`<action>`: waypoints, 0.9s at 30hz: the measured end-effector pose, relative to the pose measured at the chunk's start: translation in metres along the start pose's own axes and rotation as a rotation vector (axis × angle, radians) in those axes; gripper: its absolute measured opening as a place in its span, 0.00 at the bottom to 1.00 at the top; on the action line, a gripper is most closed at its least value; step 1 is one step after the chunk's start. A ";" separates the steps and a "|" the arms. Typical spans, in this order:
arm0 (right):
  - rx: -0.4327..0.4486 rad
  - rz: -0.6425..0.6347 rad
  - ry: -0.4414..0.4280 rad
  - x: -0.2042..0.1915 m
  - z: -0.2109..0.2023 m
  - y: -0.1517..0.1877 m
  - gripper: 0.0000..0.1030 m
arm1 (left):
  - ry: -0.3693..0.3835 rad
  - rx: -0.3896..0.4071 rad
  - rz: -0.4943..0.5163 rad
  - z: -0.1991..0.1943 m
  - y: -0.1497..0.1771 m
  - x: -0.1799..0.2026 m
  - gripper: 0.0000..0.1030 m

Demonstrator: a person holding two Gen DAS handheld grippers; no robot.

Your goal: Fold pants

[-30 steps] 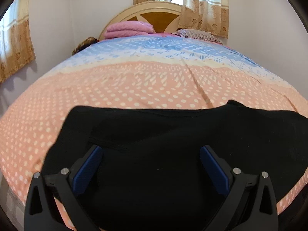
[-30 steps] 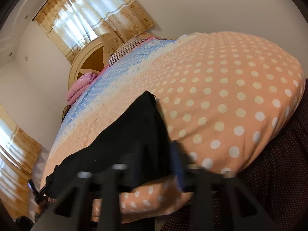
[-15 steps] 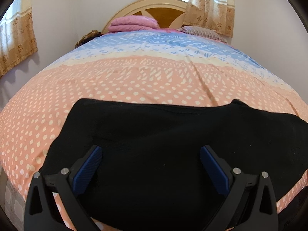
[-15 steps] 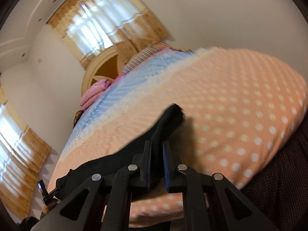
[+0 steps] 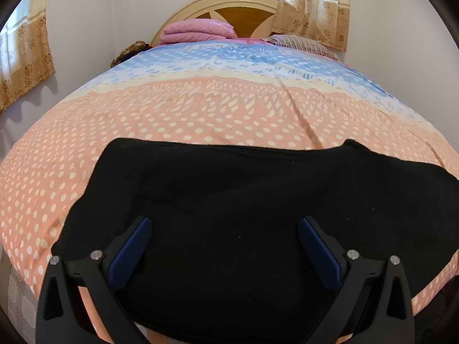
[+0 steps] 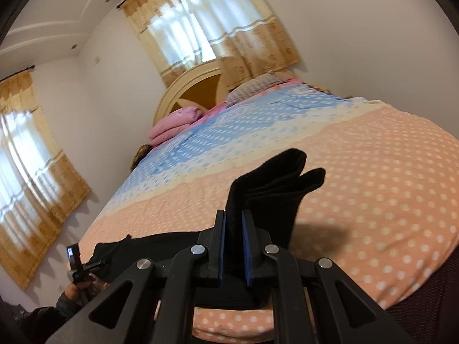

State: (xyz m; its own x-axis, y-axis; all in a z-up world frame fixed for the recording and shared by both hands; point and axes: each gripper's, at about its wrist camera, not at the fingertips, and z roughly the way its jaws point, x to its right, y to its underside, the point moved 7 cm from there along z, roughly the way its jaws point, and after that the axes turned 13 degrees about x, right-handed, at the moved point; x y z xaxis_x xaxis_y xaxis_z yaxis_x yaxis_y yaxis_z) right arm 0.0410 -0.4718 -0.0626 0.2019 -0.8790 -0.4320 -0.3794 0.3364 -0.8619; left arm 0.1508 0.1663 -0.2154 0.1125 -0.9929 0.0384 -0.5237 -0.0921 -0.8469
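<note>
1. Lying flat across the near end of the bed, the black pants spread over the peach, white-dotted part of the bedspread; their far edge runs nearly straight from left to right, with a small raised corner toward the right.
2. Over this cloth the left gripper hangs low and level, pointing toward the headboard; its blue-padded fingers stand wide apart, one on each side of the fabric below, holding nothing.
3. In the right wrist view the right gripper is tilted upward and rolled, so the room leans; its fingers are pressed together on a bunch of the black pants, which rises between the pads as two rounded folds, lifted off the bedspread and casting a shadow to the right.
4. From that pinch the rest of the pants trails left along the bed's near edge toward the left gripper, seen small and dark at the lower left; whether it touches the cloth cannot be told from this view.
5. At the head of the bed a folded pink blanket sits beside a striped pillow; patterned curtains hang behind the headboard.
</note>
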 end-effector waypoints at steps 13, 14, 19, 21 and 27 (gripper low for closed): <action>-0.158 -0.140 -0.130 -0.073 0.065 0.062 0.10 | 0.169 0.080 0.038 -0.036 -0.025 0.060 1.00; -0.170 -0.149 -0.137 -0.078 0.072 0.068 0.10 | 0.193 0.080 0.048 -0.038 -0.026 0.069 1.00; -0.249 -0.211 -0.153 -0.095 0.101 0.105 0.10 | 0.373 0.055 0.095 -0.046 -0.027 0.129 1.00; -0.292 -0.238 -0.155 -0.100 0.112 0.125 0.10 | 0.426 0.040 0.111 -0.045 -0.025 0.150 1.00; -0.365 -0.285 -0.150 -0.100 0.129 0.159 0.10 | 0.583 0.013 0.194 -0.051 -0.020 0.216 1.00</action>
State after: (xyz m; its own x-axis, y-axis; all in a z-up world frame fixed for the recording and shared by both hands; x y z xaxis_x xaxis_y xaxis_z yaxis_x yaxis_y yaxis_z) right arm 0.0773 -0.2866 -0.1904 0.4619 -0.8512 -0.2492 -0.5766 -0.0747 -0.8136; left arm 0.1430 -0.0504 -0.1629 -0.4662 -0.8693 0.1640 -0.4776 0.0913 -0.8738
